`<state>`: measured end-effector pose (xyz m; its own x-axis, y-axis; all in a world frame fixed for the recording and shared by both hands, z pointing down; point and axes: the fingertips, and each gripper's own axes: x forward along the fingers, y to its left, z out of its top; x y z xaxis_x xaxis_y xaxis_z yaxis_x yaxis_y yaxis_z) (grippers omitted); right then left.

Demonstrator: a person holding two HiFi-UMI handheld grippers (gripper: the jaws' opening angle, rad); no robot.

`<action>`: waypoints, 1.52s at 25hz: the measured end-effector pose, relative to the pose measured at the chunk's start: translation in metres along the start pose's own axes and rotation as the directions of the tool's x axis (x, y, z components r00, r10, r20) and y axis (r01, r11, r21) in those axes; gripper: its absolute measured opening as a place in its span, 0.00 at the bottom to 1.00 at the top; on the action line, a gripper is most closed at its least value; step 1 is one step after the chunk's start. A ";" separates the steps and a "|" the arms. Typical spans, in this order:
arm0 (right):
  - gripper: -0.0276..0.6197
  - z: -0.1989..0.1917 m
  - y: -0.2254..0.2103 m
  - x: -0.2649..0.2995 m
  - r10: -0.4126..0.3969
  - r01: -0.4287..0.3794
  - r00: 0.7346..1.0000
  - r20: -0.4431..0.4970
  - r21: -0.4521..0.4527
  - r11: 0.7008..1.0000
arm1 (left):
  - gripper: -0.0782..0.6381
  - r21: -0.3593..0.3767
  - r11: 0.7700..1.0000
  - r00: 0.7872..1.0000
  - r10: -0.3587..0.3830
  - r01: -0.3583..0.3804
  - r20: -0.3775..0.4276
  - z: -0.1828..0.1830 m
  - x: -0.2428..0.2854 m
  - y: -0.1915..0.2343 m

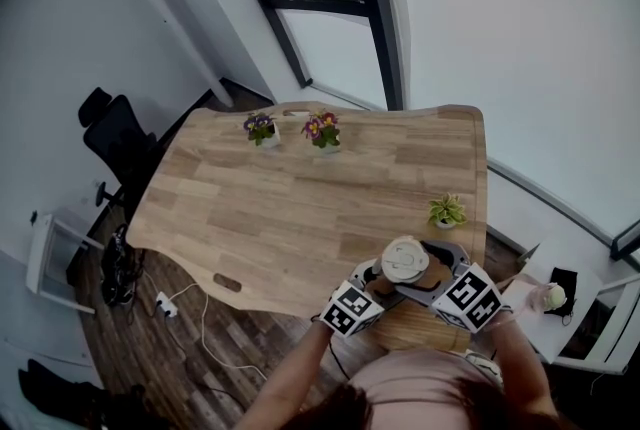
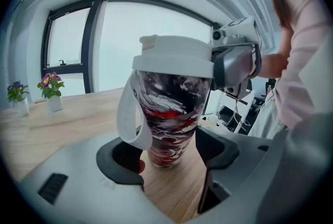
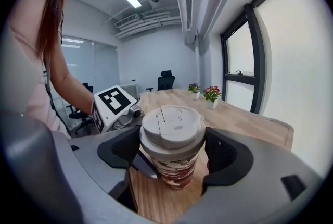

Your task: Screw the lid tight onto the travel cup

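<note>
Clamping the lower body of the red, black and white marbled travel cup [image 2: 169, 108], the left gripper [image 2: 169, 158] has its jaws pressed against either side. The jaws of the right gripper [image 3: 174, 150] pinch the white plastic screw lid [image 3: 173, 126] seated on top. A white carry strap [image 2: 127, 119] hangs down the cup's side. The cup stands upright near the front edge of the pale wooden table [image 1: 300, 208]. Just beyond it sits a small green potted plant [image 1: 446, 211]. Two white pots of purple-pink flowers [image 1: 322, 131] stand at the far edge.
</note>
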<state>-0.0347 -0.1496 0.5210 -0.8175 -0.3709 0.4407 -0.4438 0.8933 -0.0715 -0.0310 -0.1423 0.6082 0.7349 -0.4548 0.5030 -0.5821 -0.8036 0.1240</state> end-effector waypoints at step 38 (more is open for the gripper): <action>0.60 -0.005 -0.001 -0.016 -0.180 0.178 0.983 0.039 0.060 0.982 | 0.53 -0.010 0.995 0.994 0.103 -0.103 -0.020 -0.004 0.009 -0.003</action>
<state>-0.0195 -0.1429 0.5184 -0.7378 -0.5357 0.4107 -0.6033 0.7962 -0.0452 -0.0236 -0.1423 0.6160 0.6639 -0.5274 0.5302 -0.6585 -0.7483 0.0803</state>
